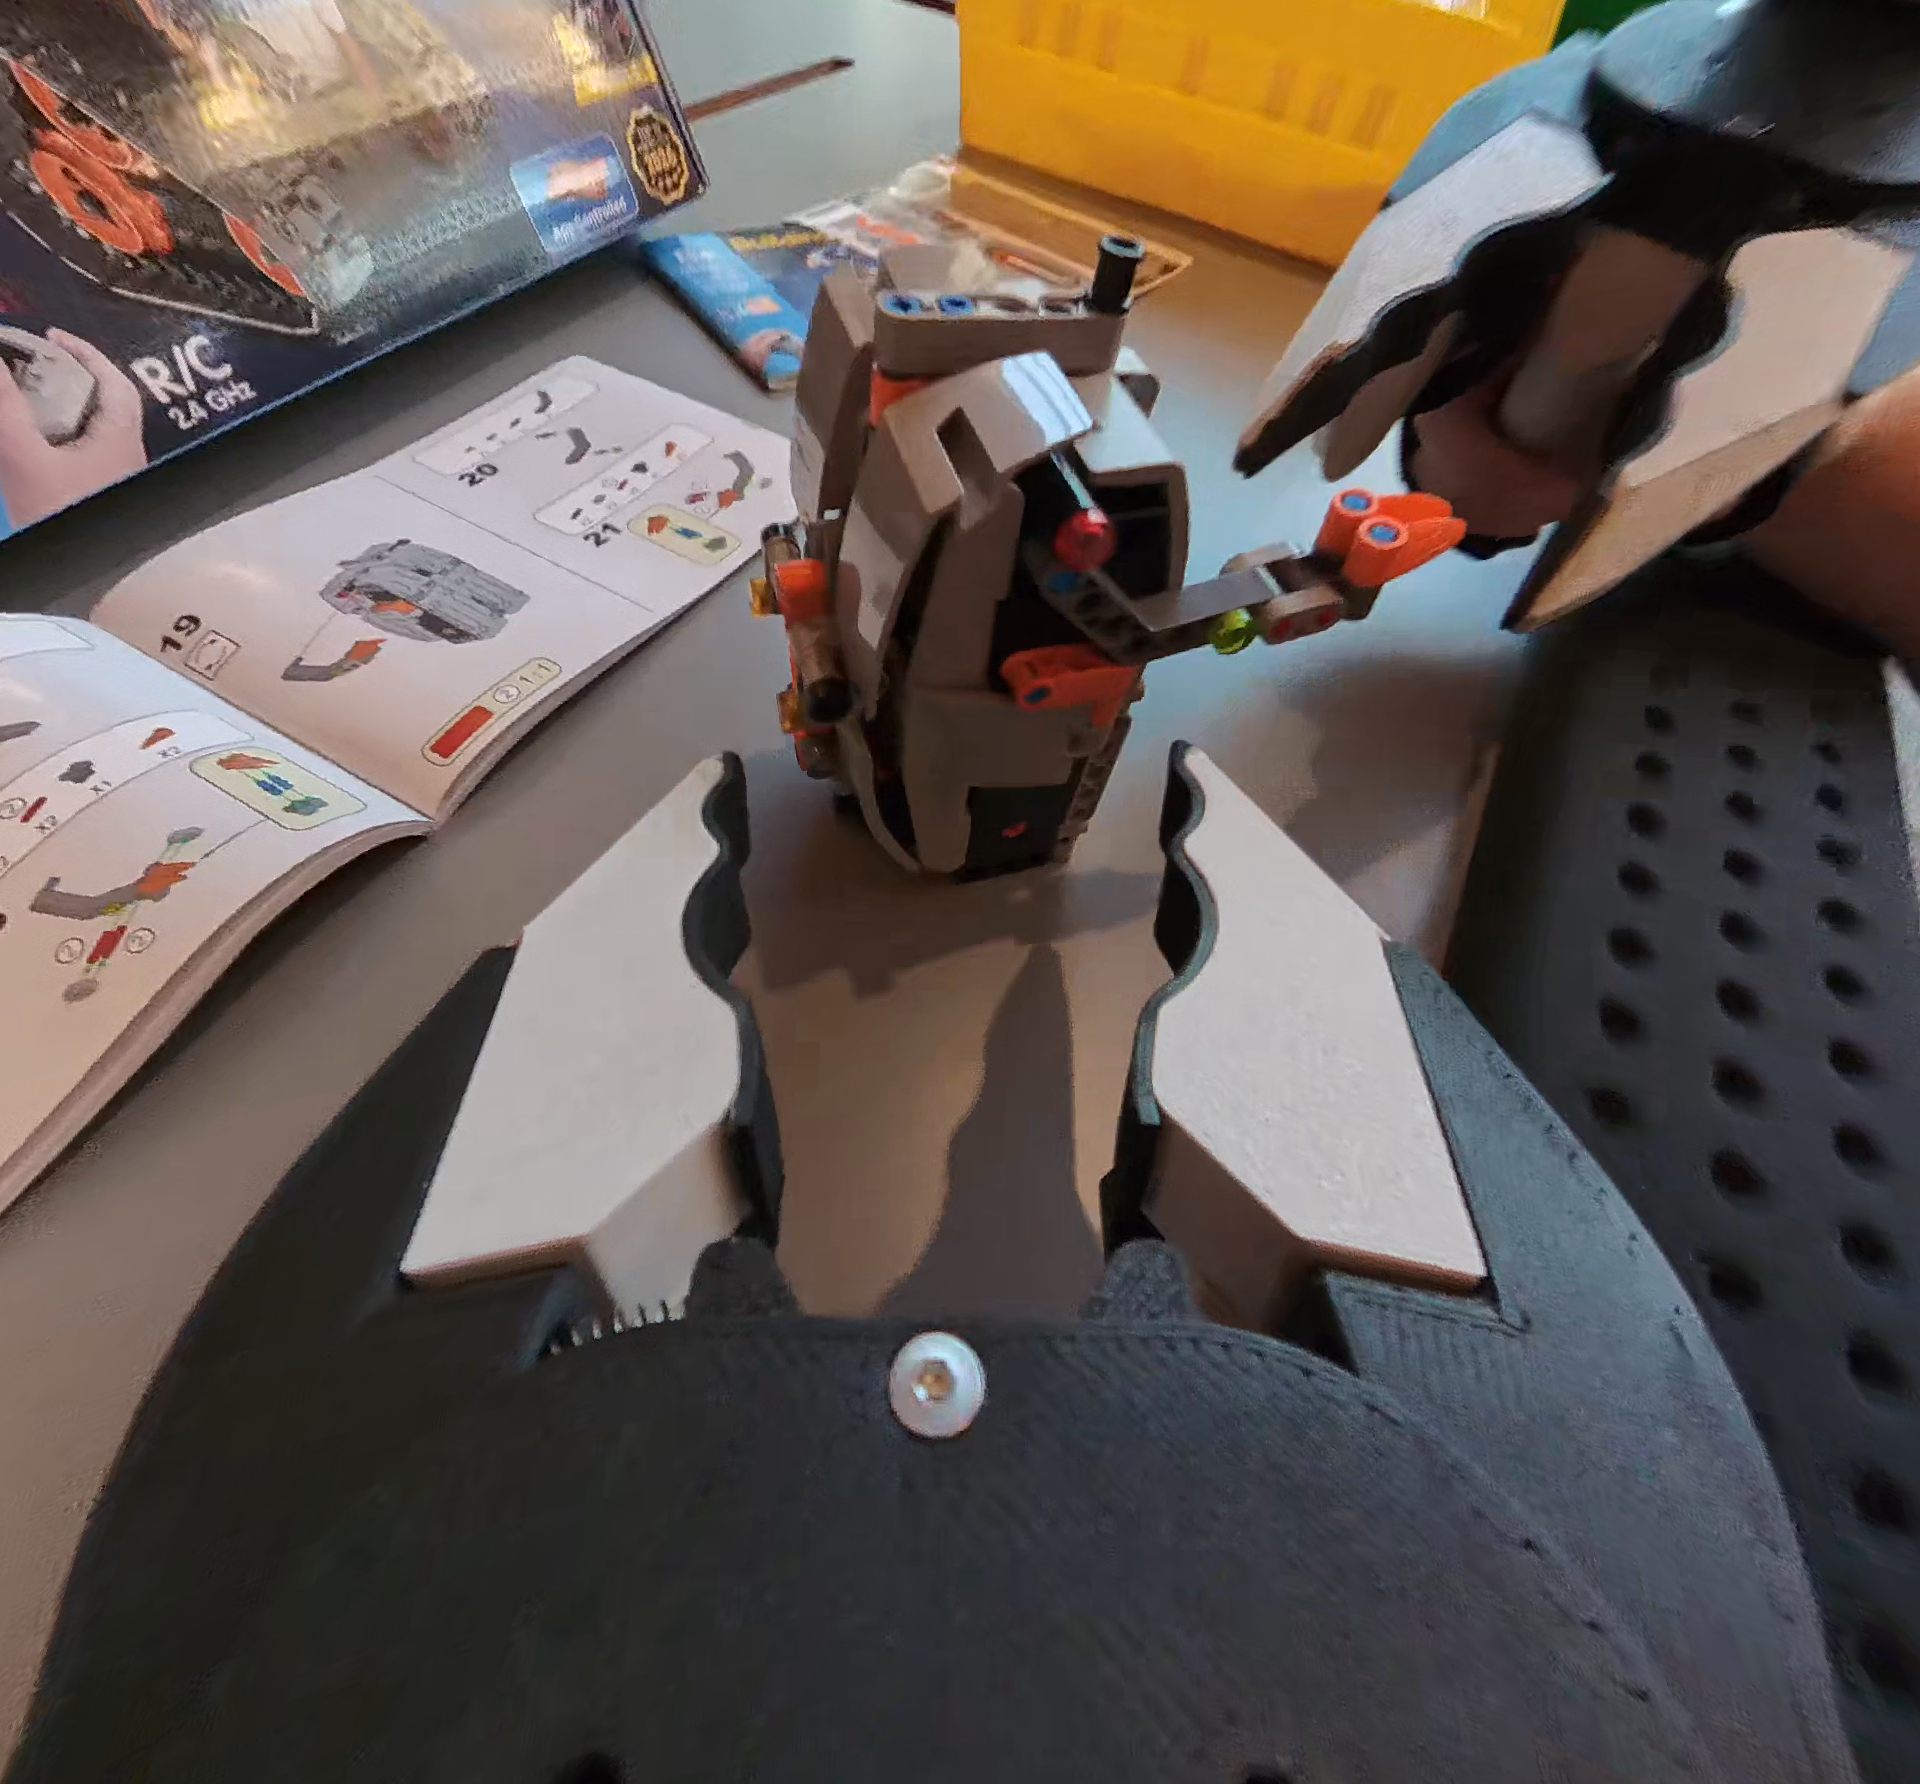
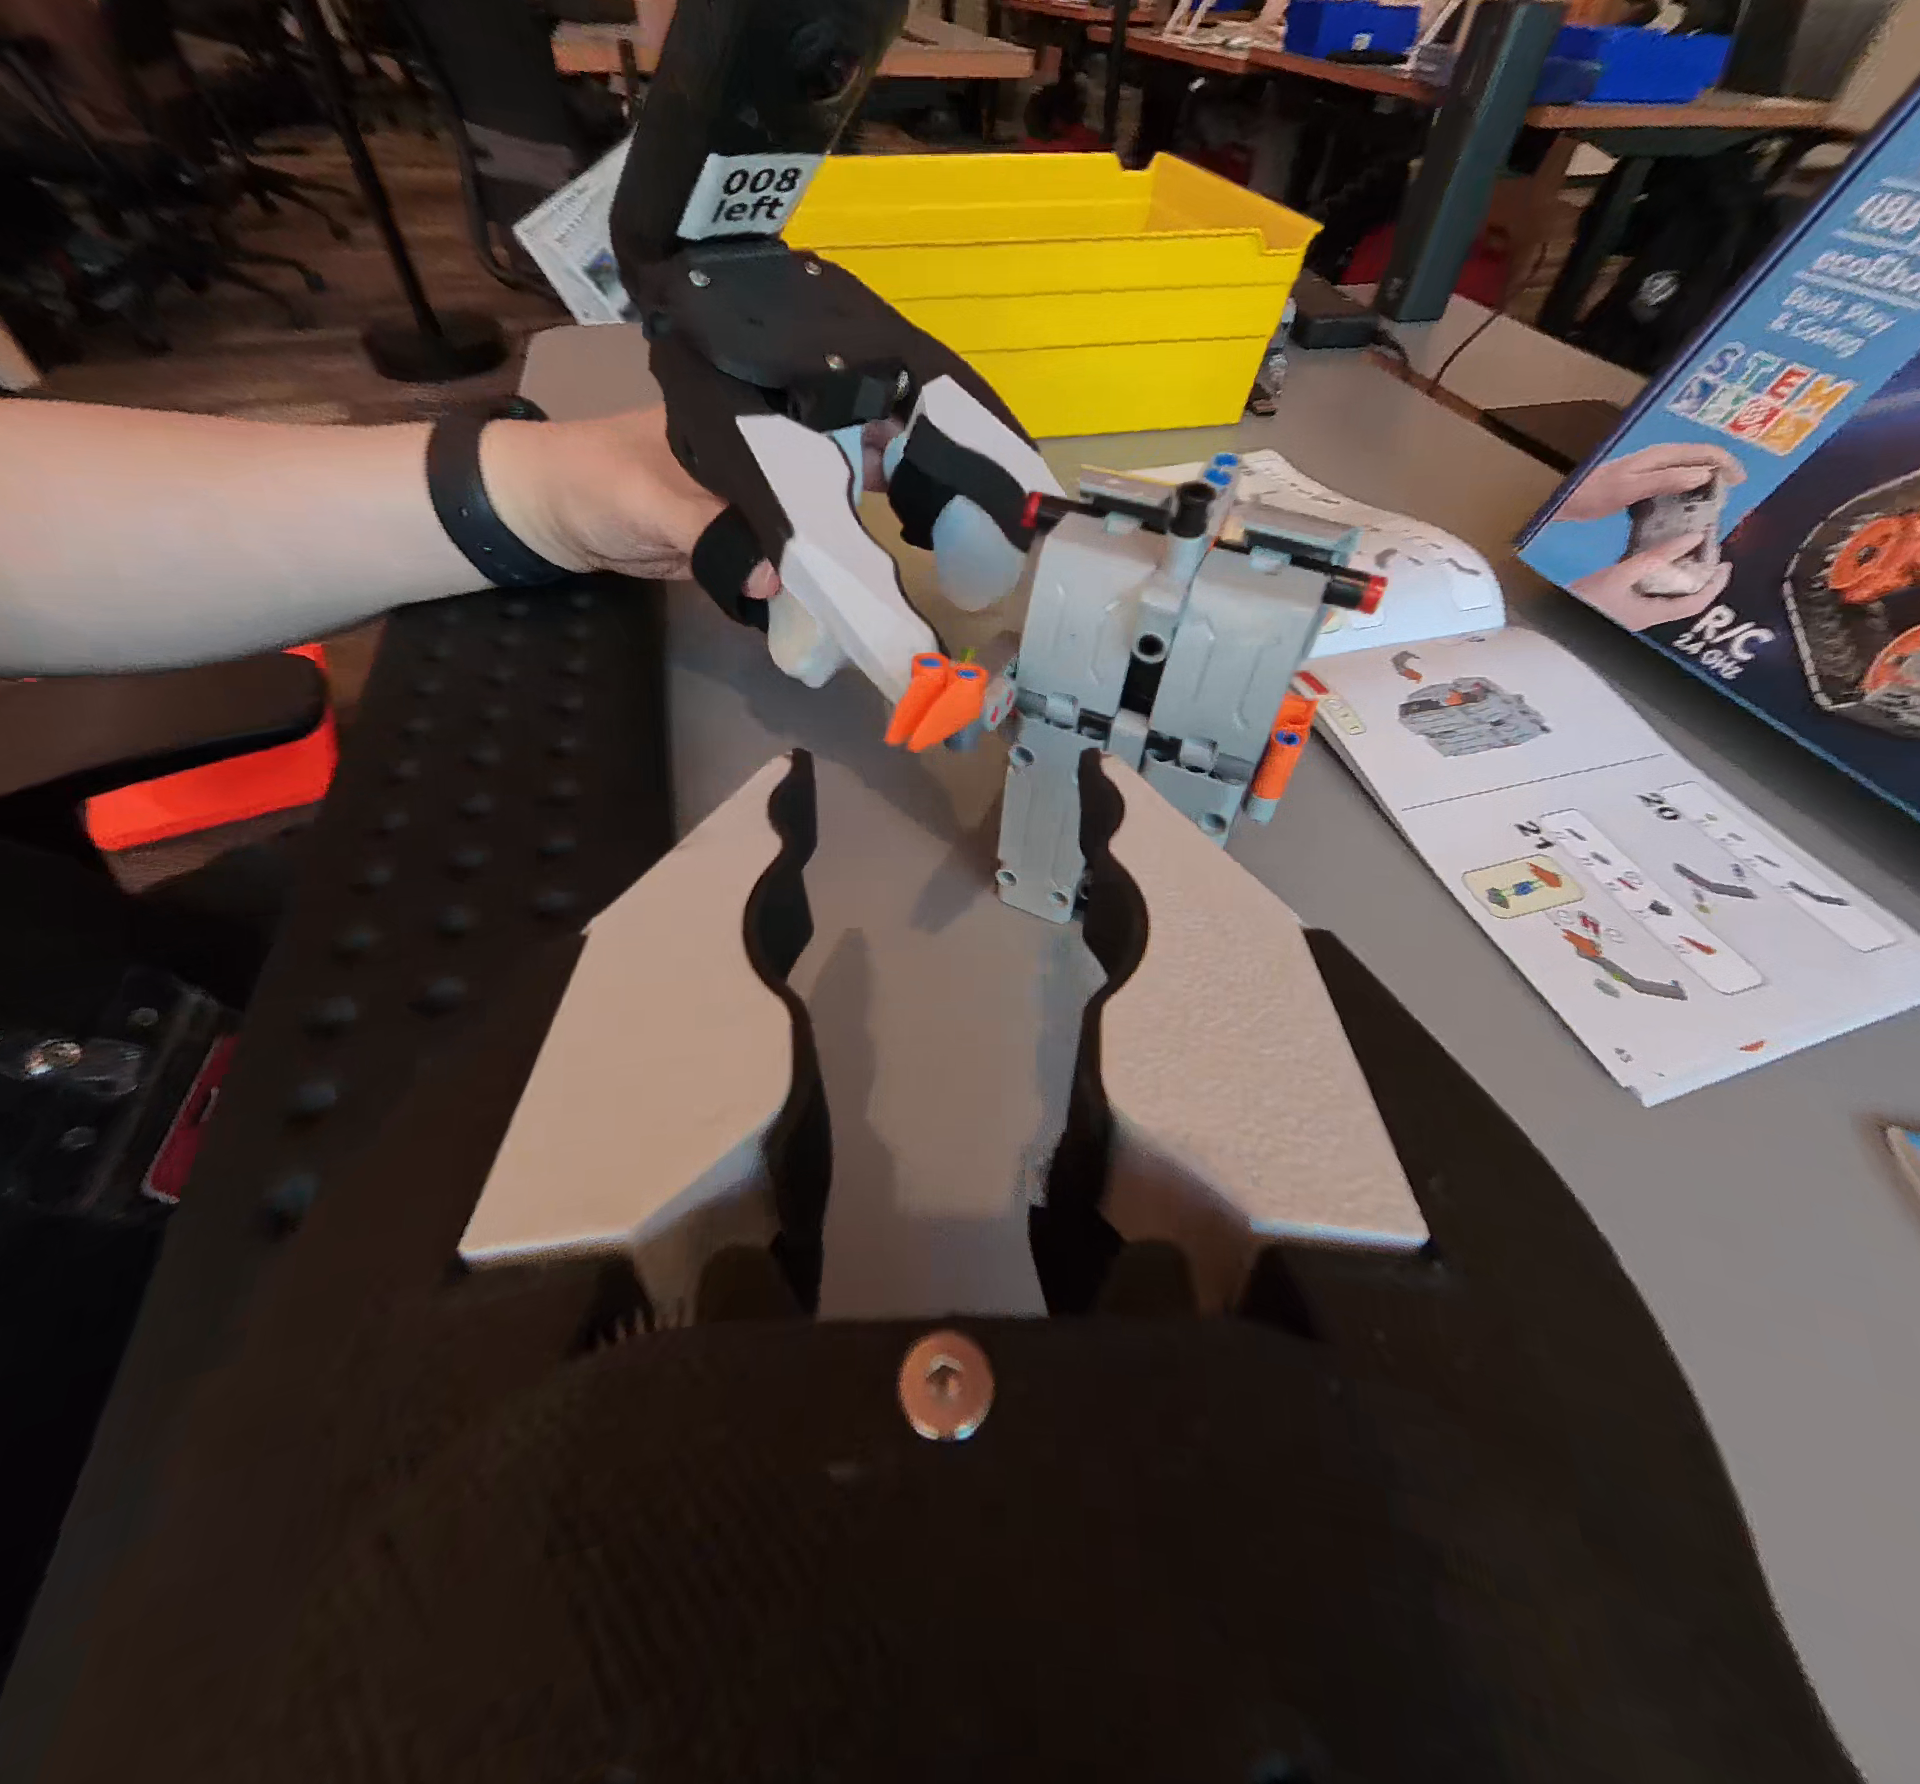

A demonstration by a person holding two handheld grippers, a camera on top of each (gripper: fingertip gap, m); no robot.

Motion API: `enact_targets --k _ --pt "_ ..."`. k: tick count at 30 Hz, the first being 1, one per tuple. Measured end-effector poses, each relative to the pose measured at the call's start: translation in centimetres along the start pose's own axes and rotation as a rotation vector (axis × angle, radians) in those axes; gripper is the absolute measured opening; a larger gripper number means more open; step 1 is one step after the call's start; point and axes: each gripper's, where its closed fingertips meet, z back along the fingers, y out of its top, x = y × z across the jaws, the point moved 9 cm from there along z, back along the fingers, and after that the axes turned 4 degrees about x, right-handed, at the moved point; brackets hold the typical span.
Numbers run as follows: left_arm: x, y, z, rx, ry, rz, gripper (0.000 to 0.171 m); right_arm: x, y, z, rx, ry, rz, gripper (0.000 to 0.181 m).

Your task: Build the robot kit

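While the grey-and-orange brick model (image 1: pixel 966 612) stands part-built on the desk (image 1: pixel 935 1059), the left hand-held gripper (image 1: pixel 956 768) sits released at its 6 o'clock. The right hand-held gripper (image 2: pixel 940 778) is likewise released, grasping nothing.

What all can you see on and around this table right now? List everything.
brick model: one, grey and black with orange parts, upright mid-table
claw: one, orange, end of the model's side arm
instruction booklet: one, white, lying open beside the model
product box: one, blue and dark, standing behind the booklet
bin: one, yellow, behind the model
perforated mat: one, black, beside the model
table: one, grey
hand: one, black wristband, left side of the right wrist view
left gripper: one, black with pale pads, open, just short of the model's base
right gripper: one, same colours, open, at the model's base
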Motion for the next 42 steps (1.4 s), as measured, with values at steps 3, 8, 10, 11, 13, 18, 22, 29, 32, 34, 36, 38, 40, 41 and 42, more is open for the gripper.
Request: enact_targets --k 3,8,10,11,13,18,22,29,32,34,36,38,40,41,42 --pt "0.2 -0.6 -0.8 -0.074 0.042 -0.066 0.073 -1.0 0.4 -0.4 0.023 -0.056 0.042 0.039" --pt "1.1 -0.8 -1.5 -0.107 0.003 -0.078 0.064 -1.7 1.0 -0.9 0.035 -0.162 0.038 0.041" --pt "1.4 -0.9 -1.6 -0.114 0.001 -0.097 0.067 -1.9 0.9 -1.3 0.011 -0.224 -0.015 0.045" --pt "1.5 -0.9 -1.5 -0.118 0.001 -0.107 0.064 -2.0 0.7 -1.5 -0.005 -0.259 -0.033 0.046" --pt "1.8 -0.9 -1.4 -0.126 -0.01 -0.117 0.059 -2.1 0.6 -1.7 -0.013 -0.316 -0.029 0.044" --pt "2.6 -1.0 -1.2 -0.148 -0.034 -0.172 0.057 -0.7 0.4 -1.2 -0.042 -0.33 -0.045 0.024" --pt "2.8 -1.1 -1.2 -0.155 -0.045 -0.182 0.059 -0.2 0.9 -0.8 -0.03 -0.25 -0.041 0.018" --pt "2.7 -1.1 -1.0 -0.154 -0.061 -0.166 0.061 0.0 2.2 -1.6 -0.263 -0.131 0.181 0.017" --pt "2.7 -1.1 -1.0 -0.156 -0.063 -0.169 0.061 -0.1 3.0 -2.2 -0.395 -0.087 0.23 0.014" --pt "2.8 -1.1 -1.0 -0.16 -0.059 -0.175 0.061 -0.2 3.3 -2.5 -0.447 -0.082 0.239 0.012" --pt "2.8 -1.1 -0.9 -0.162 -0.054 -0.185 0.061 -0.3 3.5 -2.6 -0.477 -0.088 0.261 0.012" --pt "2.9 -1.0 -0.9 -0.158 -0.052 -0.186 0.061 -0.3 3.5 -2.7 -0.483 -0.093 0.264 0.012" --pt "2.8 -1.0 -0.8 -0.153 -0.053 -0.18 0.061 -0.3 3.4 -2.7 -0.478 -0.096 0.254 0.012" --pt "2.9 -0.9 -0.8 -0.148 -0.054 -0.176 0.061 -0.3 3.3 -2.6 -0.478 -0.104 0.256 0.014" --pt "2.9 -0.9 -0.7 -0.142 -0.055 -0.174 0.062 -0.3 3.4 -2.4 -0.467 -0.116 0.264 0.026"
